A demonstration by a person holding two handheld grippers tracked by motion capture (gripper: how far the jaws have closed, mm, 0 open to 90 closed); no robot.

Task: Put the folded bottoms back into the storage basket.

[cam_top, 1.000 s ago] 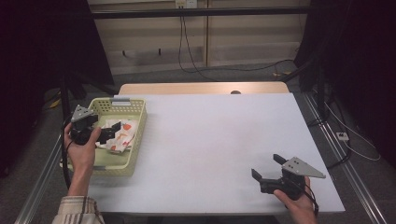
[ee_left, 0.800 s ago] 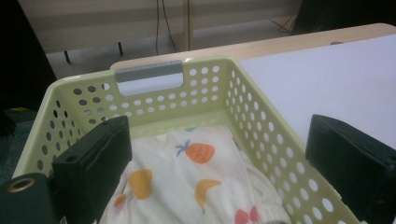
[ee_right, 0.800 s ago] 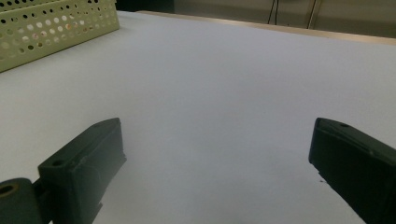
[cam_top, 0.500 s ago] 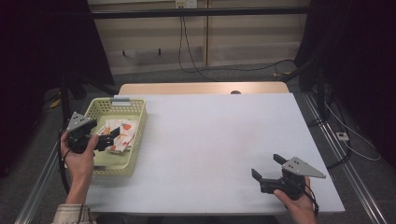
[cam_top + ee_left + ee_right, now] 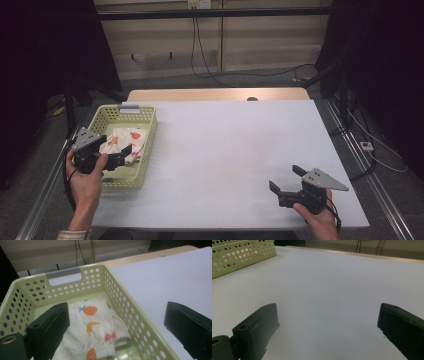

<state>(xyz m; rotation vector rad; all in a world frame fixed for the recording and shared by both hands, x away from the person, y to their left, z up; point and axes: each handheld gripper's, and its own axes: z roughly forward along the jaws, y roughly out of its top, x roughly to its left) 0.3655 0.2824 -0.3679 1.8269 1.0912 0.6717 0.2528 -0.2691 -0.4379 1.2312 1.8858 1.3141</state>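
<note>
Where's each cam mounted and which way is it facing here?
High view: above the person's side, looking forward and down on the table; both forearms, left gripper, right gripper.
Left gripper view: on the left gripper, looking into the basket at the cloth; its open jaws.
Right gripper view: on the right gripper, low across the table; its open jaws.
Shared: all show the basket.

left gripper (image 5: 122,152): it has moved nearer to the person and a bit to the left, from over the far part of the yellow basket (image 5: 145,150) to its near left corner.
left hand (image 5: 86,175): it has pulled back toward the near edge of the table.
jaws: they are wide apart, over the fruit-print cloth (image 5: 96,332).
</note>
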